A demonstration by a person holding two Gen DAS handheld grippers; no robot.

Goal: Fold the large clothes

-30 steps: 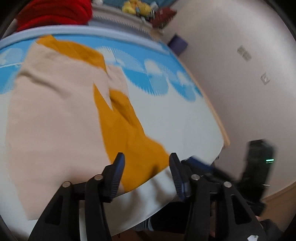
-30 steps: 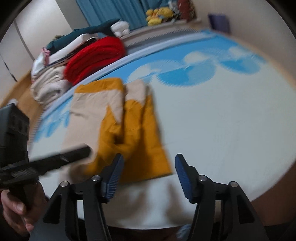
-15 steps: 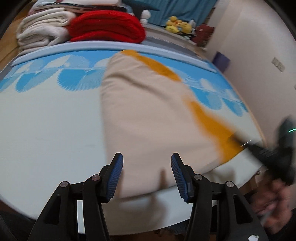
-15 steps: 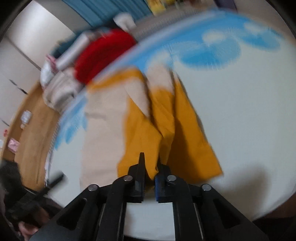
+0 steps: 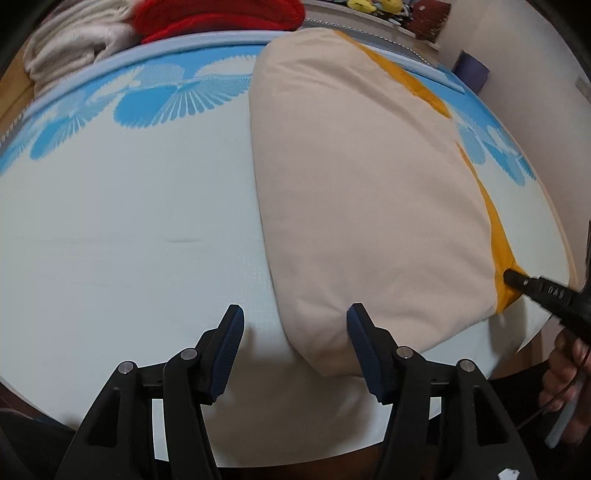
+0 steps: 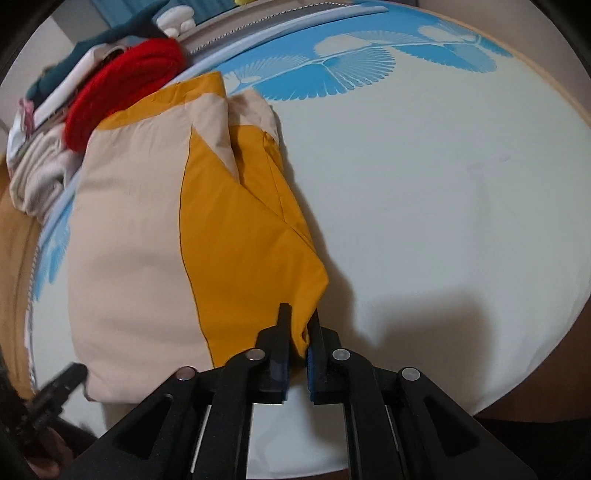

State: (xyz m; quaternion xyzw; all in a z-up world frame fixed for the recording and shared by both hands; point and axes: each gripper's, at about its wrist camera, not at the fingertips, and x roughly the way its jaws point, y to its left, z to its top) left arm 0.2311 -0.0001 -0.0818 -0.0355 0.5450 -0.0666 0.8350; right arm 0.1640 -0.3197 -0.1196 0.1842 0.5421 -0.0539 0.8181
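- My right claw [image 6: 298, 325] is clenched on the orange corner of the garment [image 6: 236, 229], pinning that side for the fold.
- My left claw [image 5: 293, 332] is spread wide around the beige corner, not gripping.
- Garment lies flat on the bed [image 5: 129, 229].

The garment [image 5: 362, 206] lies flat on the mat [image 5: 129, 240], reaching its near edge. Behind the mat's far edge sits a pile of folded bedding [image 5: 155, 33], left of the garment.
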